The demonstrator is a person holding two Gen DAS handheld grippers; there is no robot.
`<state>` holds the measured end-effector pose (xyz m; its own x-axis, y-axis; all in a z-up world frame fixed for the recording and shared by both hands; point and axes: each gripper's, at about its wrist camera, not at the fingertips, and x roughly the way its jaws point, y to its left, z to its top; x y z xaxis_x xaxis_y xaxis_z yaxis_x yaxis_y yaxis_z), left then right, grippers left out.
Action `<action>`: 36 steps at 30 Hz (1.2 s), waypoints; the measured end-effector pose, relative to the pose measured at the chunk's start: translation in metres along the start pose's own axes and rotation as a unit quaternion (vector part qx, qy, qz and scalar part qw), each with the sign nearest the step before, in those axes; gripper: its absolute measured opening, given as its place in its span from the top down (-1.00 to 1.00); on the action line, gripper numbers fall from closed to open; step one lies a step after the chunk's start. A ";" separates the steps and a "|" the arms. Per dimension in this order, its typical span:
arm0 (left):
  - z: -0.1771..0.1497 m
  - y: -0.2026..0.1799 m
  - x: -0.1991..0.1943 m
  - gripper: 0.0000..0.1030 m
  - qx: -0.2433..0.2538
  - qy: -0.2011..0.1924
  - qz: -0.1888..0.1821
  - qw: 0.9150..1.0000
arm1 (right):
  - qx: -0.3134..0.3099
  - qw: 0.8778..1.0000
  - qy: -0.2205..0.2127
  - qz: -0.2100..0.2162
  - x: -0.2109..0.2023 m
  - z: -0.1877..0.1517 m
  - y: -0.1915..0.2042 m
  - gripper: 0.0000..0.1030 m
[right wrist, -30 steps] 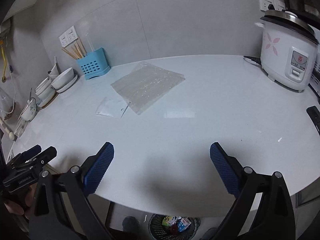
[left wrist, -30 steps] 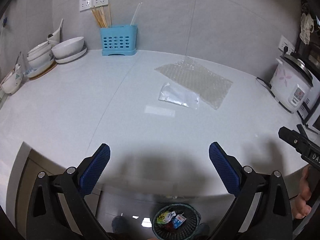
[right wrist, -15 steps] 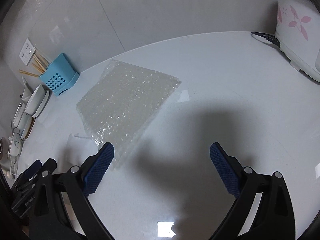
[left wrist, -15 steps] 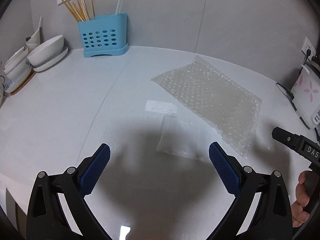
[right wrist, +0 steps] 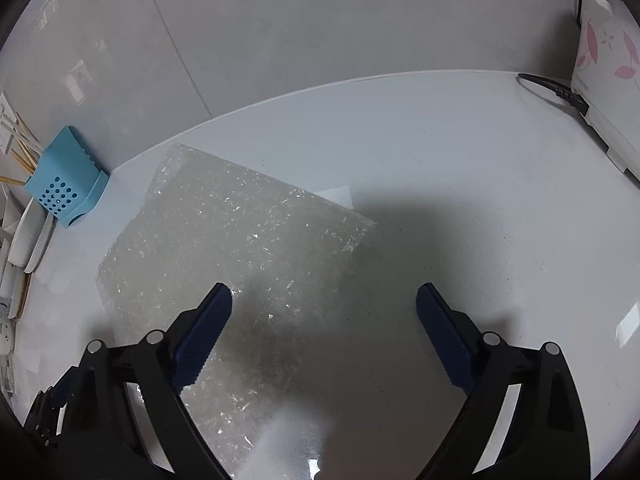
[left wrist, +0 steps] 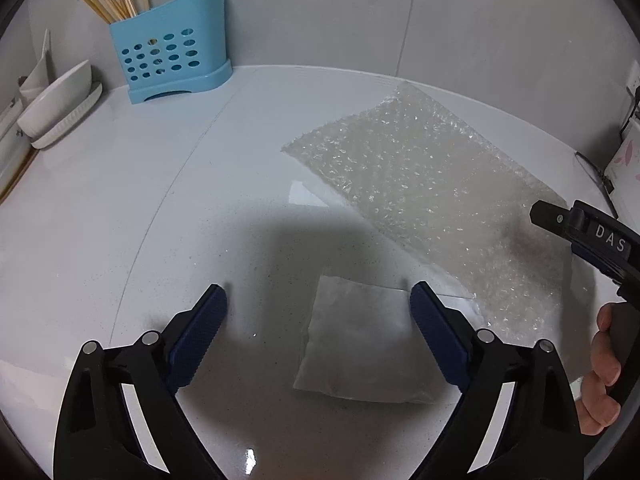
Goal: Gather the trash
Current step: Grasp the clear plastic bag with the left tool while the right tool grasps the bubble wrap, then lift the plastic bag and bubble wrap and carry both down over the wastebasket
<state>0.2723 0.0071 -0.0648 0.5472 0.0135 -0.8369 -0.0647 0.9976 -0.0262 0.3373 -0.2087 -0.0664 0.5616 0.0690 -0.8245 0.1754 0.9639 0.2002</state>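
Plastic bag (left wrist: 360,344) flat on white bench (left wrist: 120,200) under left tongs (left wrist: 318,312), spread wide, holding nothing; bubble wrap (left wrist: 432,200) just beyond, right. Right view: right tongs (right wrist: 324,316) likewise apart, over bubble wrap (right wrist: 224,248) edge.

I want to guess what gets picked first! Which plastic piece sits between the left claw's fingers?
The small flat clear bag. It lies between the open left claw; the bigger bubble wrap lies farther back.
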 end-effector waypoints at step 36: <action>-0.027 0.009 -0.114 0.74 0.010 -0.040 0.002 0.999 | -0.061 0.990 -0.123 -0.020 -0.148 -0.041 -0.025 0.96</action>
<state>0.1874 0.0126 0.0155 0.6122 0.0217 -0.7904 -0.0503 0.9987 -0.0115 0.2167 -0.2327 0.0290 0.7386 -0.0209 -0.6738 0.1110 0.9896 0.0911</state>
